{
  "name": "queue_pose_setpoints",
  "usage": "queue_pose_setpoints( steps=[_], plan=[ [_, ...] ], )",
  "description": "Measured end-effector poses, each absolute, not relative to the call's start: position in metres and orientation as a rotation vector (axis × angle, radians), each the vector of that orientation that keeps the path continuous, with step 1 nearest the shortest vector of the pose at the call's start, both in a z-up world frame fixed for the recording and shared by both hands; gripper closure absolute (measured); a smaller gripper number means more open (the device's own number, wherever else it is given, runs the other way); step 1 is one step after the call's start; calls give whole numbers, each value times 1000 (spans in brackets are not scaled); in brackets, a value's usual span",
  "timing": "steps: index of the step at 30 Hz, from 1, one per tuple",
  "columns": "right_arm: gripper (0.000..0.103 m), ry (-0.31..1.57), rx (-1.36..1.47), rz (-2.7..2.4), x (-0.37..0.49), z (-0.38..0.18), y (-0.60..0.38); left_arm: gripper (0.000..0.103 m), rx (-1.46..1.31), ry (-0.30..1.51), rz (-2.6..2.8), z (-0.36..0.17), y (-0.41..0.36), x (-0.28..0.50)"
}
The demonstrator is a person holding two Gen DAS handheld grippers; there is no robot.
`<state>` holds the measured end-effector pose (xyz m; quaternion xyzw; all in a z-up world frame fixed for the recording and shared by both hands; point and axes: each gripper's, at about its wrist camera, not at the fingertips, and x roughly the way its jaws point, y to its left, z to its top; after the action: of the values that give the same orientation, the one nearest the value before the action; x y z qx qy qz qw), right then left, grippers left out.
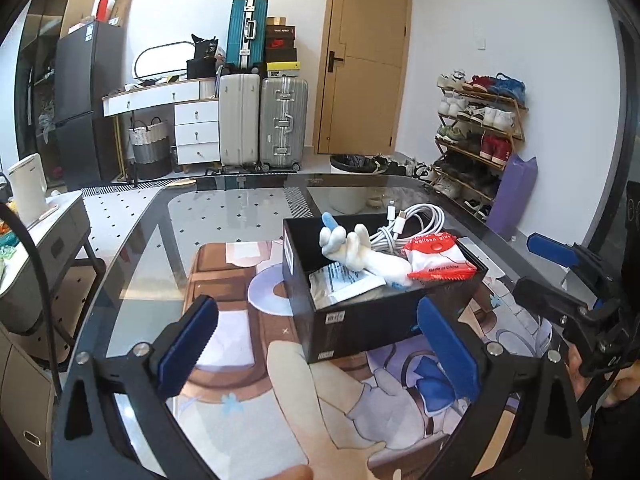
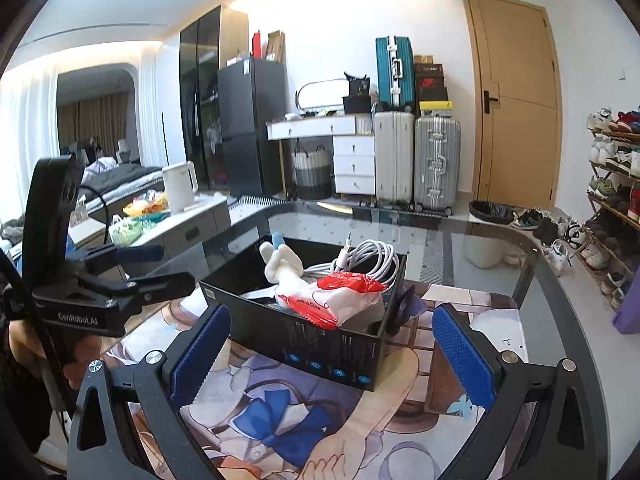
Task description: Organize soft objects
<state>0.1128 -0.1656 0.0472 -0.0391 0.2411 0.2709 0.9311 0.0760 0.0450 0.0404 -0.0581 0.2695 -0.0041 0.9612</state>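
A black box [image 1: 360, 320] stands on the printed mat on the glass table. In it lie a white plush toy [image 1: 360, 252] with a blue tip, a coiled white cable [image 1: 416, 220], a red-and-white packet [image 1: 436, 260] and a clear plastic bag [image 1: 340, 284]. My left gripper [image 1: 316, 348] is open and empty, just in front of the box. My right gripper [image 2: 332, 352] is open and empty, its fingers either side of the box's [image 2: 320, 344] near corner; the toy [image 2: 280, 264], cable [image 2: 368, 260] and packet [image 2: 332, 300] show inside. The right gripper also shows at the right of the left wrist view [image 1: 560, 272].
The printed mat [image 1: 240, 360] covers the glass table [image 1: 140, 240]. A side table with a white kettle [image 2: 180, 186] stands to the left. Suitcases [image 1: 264, 120], a drawer unit, a door and a shoe rack [image 1: 476, 140] line the far wall.
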Motion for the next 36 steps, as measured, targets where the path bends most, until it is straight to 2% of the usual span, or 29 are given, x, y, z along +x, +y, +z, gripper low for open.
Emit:
queue_pose_setpoints(
  steps=[36],
  plan=[
    [1, 490, -98, 553, 106, 33, -163, 0, -84, 502, -7, 22, 33, 72]
  ],
)
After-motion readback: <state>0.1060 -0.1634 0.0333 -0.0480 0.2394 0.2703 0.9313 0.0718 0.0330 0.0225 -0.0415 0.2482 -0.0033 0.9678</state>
